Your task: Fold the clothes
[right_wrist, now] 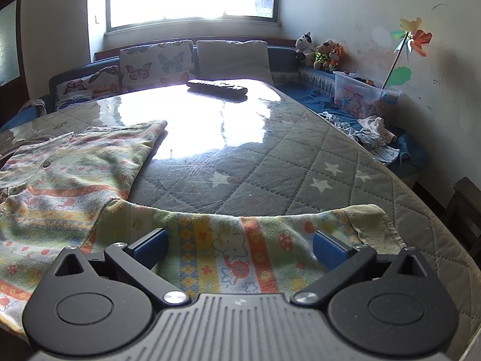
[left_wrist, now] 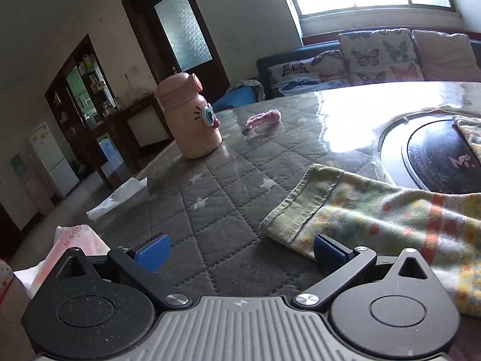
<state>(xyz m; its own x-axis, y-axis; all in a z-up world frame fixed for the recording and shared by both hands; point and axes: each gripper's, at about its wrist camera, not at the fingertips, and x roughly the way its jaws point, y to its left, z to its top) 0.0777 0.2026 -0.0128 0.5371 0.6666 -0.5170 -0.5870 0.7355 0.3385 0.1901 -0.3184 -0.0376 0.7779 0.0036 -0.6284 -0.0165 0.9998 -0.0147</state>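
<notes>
Currently, the garment (right_wrist: 75, 180), a printed child's top, lies spread flat on the quilted counter (right_wrist: 270, 162), filling the left and lower centre of the right wrist view. One sleeve (right_wrist: 255, 240) runs across the bottom of that frame, its ribbed cuff (right_wrist: 372, 225) at lower right.

Right gripper (right_wrist: 239, 248): jaws released, spread wide above the sleeve, nothing held. Left gripper (left_wrist: 240, 251): jaws released, over bare counter; its right-hand finger sits just beside the other sleeve cuff (left_wrist: 297, 207) at centre right of the left wrist view.

Likely faults from this state:

- Missed grasp, left side. The cuff lies off to one side of the jaw gap; closing here would probably catch only an edge or nothing.
- Double-layer pinch, right side. A deep bite could gather the sleeve unevenly and skew the fold line.
- Fabric drag. The glossy counter cover may let the garment slide and bunch if one side is pulled alone.
- Collision. The pink bottle (left_wrist: 189, 117) stands upright at centre left; a wide sweep could tip it.
</notes>
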